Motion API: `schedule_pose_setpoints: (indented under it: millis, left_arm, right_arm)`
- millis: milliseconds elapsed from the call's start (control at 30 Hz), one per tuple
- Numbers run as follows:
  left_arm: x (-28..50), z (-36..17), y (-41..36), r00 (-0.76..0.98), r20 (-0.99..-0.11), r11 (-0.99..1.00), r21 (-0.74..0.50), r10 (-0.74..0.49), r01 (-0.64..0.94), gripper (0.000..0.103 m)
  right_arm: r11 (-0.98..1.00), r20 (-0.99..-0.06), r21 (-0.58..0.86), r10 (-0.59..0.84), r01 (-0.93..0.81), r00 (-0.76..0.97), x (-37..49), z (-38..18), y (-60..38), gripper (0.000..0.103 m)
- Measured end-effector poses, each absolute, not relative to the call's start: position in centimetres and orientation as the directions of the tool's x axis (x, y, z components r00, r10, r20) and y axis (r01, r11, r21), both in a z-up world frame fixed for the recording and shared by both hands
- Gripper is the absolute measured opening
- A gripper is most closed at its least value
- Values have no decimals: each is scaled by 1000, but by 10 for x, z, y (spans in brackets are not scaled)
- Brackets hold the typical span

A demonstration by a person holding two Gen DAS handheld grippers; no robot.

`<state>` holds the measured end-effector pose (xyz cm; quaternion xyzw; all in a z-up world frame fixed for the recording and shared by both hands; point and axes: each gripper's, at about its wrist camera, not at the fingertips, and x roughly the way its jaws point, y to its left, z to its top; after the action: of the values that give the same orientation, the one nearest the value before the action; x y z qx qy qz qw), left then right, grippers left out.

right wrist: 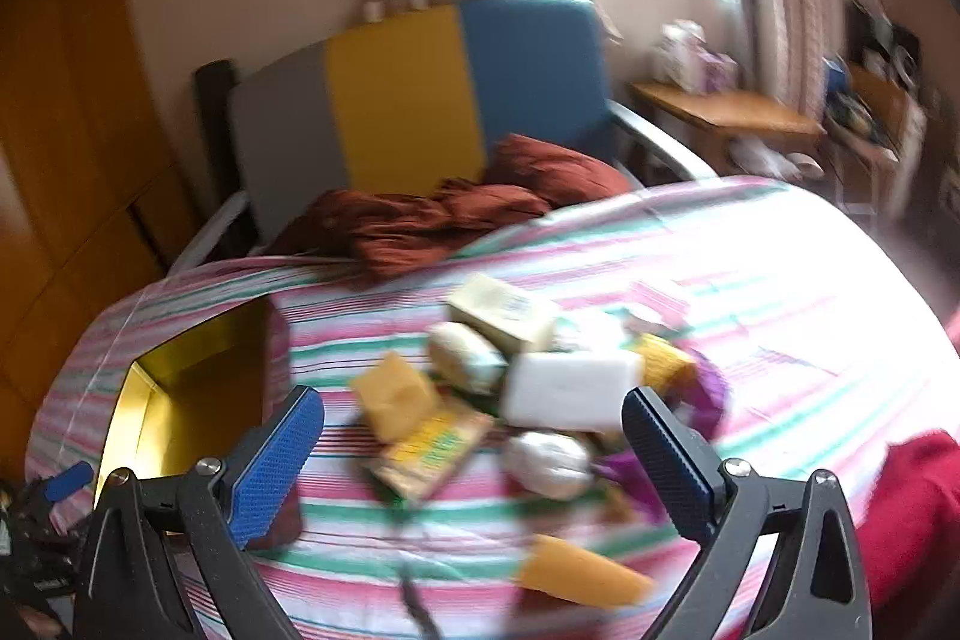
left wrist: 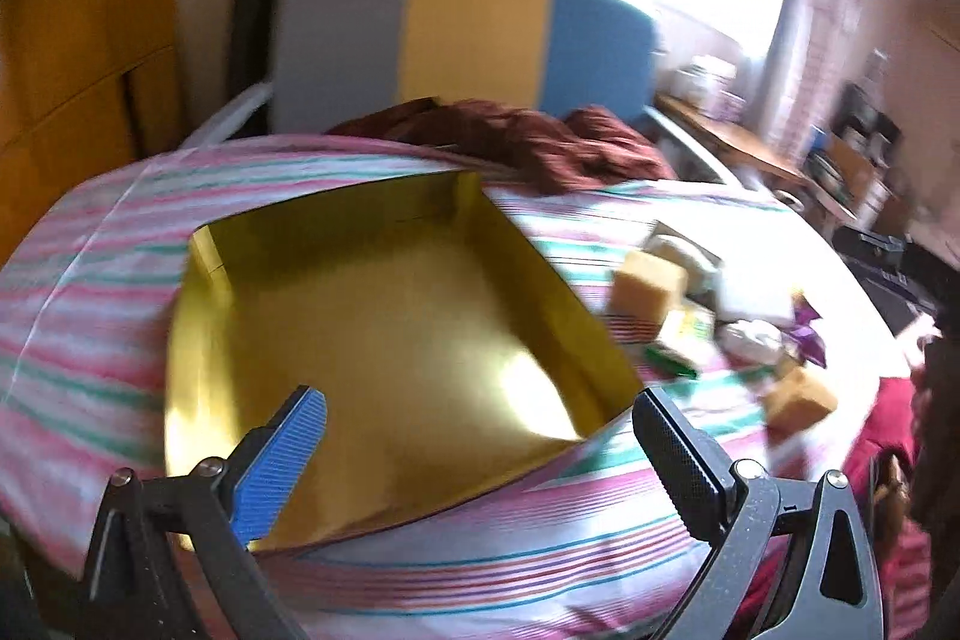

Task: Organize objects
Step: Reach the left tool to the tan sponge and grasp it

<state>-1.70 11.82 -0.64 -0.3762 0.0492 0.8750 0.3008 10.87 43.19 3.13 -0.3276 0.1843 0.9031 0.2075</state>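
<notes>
A gold-lined box is seen lying open on a striped bedspread, and nothing is seen inside it. To its right a loose heap of small things is spread on the same cover: a white bar, a yellow sponge-like block, a yellow-green packet, a pale carton, a wrapped white lump, some purple wrapping and an orange piece nearest the camera. Both views are blurred, so finer detail cannot be made out.

The left gripper is held above the near edge of the box, angled downward, its jaws spread wide with nothing between them. The right gripper is held above the heap, likewise angled downward, its jaws spread wide; the packet and the white lump appear in the gap, but no pad is seen pressing on anything. Nothing is gripped by either.

The task is judged to be at its very start: no item has been put in the box, and the first pick is being set up. For the next move one item at the edge of the heap should be singled out, probably the packet or the yellow block, since these lie closest to the box. The right gripper needs to be lowered around that one item alone, so that neighbours touching it are not dragged along. A rust-coloured cloth lies bunched at the far end of the bed, before a padded headboard, clear of the work.
</notes>
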Motion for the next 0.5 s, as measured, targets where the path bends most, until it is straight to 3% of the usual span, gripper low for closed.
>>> schedule_pose_setpoints:
  millis: [167, 500]
  left_arm:
    - [-6, -5, 168, -443, -690, -699, -127, 572, -704, 103]
    - [37, -19, 279, -207, -709, -389, -102, 675, -916, 100]
  right_arm:
    - [-786, -714, 230, 264, -573, -649, 141, 28, 468, 102]
    - [-736, -710, 259, 294, -626, -640, 186, 32, 496, 102]
